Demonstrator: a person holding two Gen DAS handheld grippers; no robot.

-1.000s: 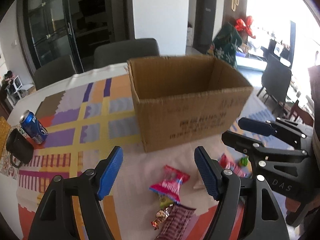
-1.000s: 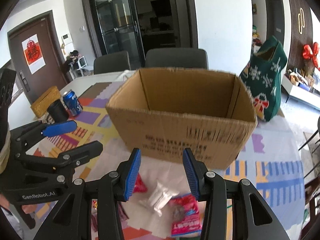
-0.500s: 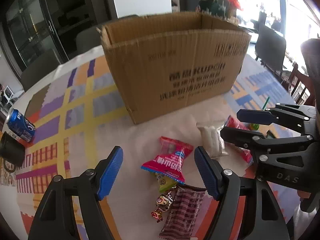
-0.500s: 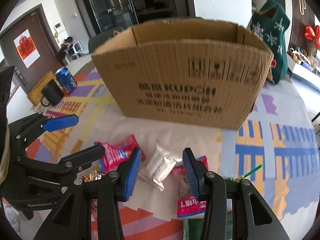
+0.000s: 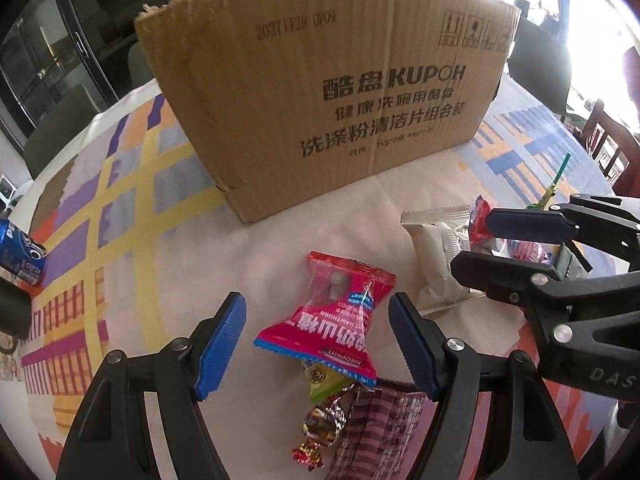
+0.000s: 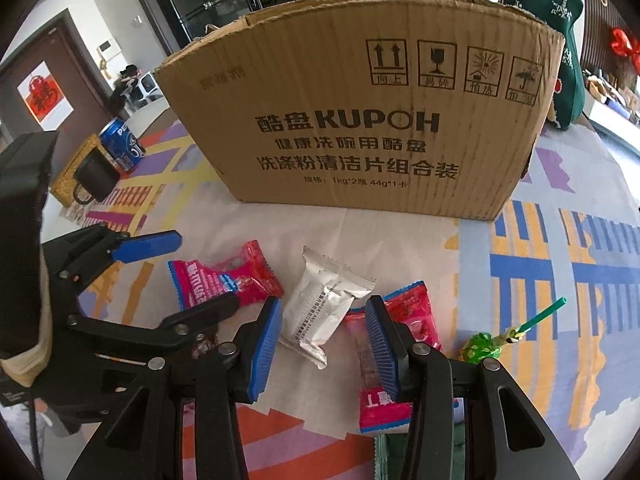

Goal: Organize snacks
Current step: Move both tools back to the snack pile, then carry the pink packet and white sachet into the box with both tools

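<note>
A brown cardboard box (image 5: pixel 332 92) (image 6: pixel 360 120) stands on the patterned tablecloth behind a scatter of snacks. My left gripper (image 5: pixel 316 340) is open, its blue pads on either side of a red hawthorn snack packet (image 5: pixel 332 320), low over the table. My right gripper (image 6: pixel 322 340) is open over a white sachet (image 6: pixel 320 312); a second red packet (image 6: pixel 404 320) lies under its right finger. The right gripper also shows in the left wrist view (image 5: pixel 516 240), the left gripper in the right wrist view (image 6: pixel 176 272).
A foil candy (image 5: pixel 320 424), a green sweet (image 5: pixel 320 380) and a striped maroon packet (image 5: pixel 372 432) lie near the left gripper. A green lollipop (image 6: pixel 488 344) lies right. A blue soda can (image 6: pixel 122 148) and black mug (image 6: pixel 94 178) stand far left.
Both grippers have dropped and moved forward toward the snacks in front of the box. The red packet now sits between the left pads, the white sachet between the right pads. Both stay open.
</note>
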